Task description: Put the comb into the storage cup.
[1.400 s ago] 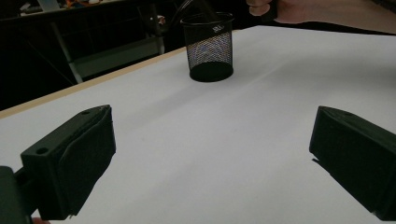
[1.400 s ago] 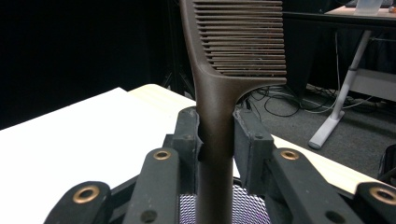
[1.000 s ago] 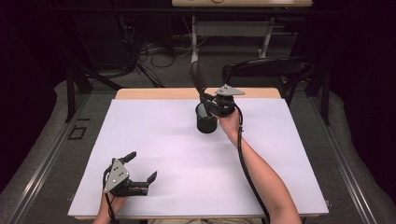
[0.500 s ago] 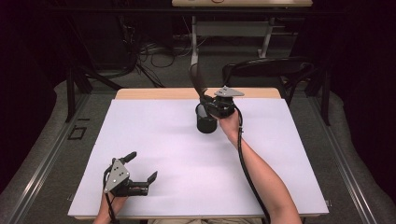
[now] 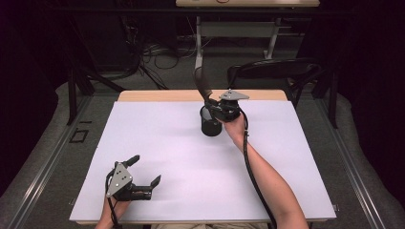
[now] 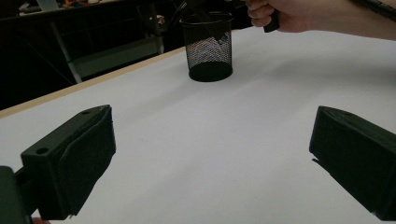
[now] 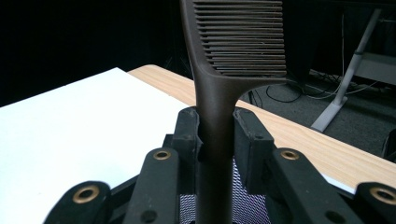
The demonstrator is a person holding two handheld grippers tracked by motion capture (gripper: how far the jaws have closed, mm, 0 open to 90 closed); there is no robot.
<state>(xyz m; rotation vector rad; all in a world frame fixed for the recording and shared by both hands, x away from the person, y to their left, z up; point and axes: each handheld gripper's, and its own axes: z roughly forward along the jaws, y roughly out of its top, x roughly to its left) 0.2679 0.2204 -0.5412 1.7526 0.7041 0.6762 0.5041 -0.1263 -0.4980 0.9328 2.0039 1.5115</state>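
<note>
A: Brown plastic is seen clamped in the right gripper (image 7: 215, 135): a comb (image 7: 233, 56) is held by its handle, teeth up, and the lower handle is passed down between the jaws toward mesh.

B: And where is that placed on the table (image 5: 157, 143)?

A: In the high view the comb (image 5: 202, 86) is held over the black mesh cup (image 5: 210, 125), which is stood upright at about twelve o'clock from the table's middle, near the far edge. The right gripper (image 5: 220, 110) is kept just at the cup's rim.

B: Is the comb counted as delivered?

A: Not yet, by judgement. The handle appears to be lowered into the cup (image 6: 207, 46), but the grip is not released, so the letting go and the withdrawal are left to be done. Whether the tip is rested on the bottom cannot be told.

B: The other claw?

A: The left gripper (image 5: 141, 172) is held at about seven o'clock, well apart from the cup; its jaws are spread wide and nothing is held between them.
</note>
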